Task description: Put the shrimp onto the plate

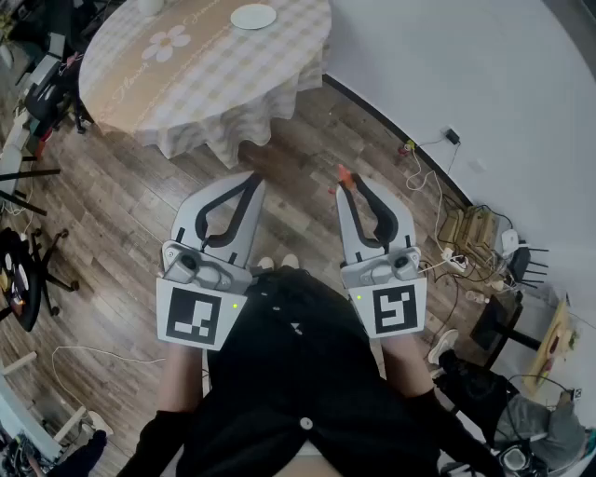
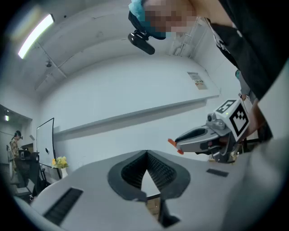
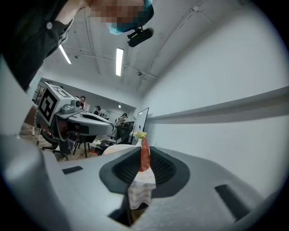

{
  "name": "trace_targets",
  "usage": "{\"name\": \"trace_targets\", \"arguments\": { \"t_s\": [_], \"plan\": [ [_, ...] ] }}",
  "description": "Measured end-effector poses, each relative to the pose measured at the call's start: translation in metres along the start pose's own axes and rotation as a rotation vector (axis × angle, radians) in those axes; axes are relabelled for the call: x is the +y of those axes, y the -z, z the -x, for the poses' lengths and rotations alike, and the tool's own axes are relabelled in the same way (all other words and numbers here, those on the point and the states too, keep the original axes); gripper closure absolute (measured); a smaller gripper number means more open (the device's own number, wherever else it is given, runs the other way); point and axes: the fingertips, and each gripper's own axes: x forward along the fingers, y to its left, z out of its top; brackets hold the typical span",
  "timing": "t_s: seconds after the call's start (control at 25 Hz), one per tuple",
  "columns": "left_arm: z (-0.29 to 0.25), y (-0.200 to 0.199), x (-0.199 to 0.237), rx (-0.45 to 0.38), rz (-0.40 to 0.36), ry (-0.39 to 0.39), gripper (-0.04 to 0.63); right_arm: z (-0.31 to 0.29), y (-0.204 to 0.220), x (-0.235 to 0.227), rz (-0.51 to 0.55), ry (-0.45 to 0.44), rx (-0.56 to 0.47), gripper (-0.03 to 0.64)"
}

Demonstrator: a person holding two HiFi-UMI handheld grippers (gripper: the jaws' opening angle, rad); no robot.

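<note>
Orange-red shrimp [image 3: 145, 154] stood pinched upright between the closed tips of the right tool [image 1: 347, 183], its tail poking out past the jaws, so the grip looked made near the body's middle to keep it from swinging. The left tool [image 1: 253, 182] was drawn together at its tips with nothing between them; it seemed to be carried along idle, level with its partner and just beside it. Both tools were held out in front of the person's waist and pointed forward, toward the round bench [image 1: 196, 70] with its checked cloth. A white plate [image 1: 253, 16] sat on the far side of that bench, bare as far as the head view showed, and well apart from the shrimp. Between the tools and the bench lay open wooden floor [image 1: 121, 205], with a white wall [image 1: 466, 74] off to the right. Judging by that gap, the carry was under way and the placing not yet begun; the right tool would need to reach over the cloth to the plate before loosening its hold.
</note>
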Motion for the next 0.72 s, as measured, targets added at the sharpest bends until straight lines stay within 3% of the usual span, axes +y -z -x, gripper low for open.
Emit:
{"name": "trace_targets", "arguments": {
  "t_s": [0.72],
  "plan": [
    [0.0002,0.0005,-0.0042,0.004,0.015,-0.005,0.594,0.003,-0.0017,0.0014,-0.02,-0.02,-0.014,0.568]
  ]
}}
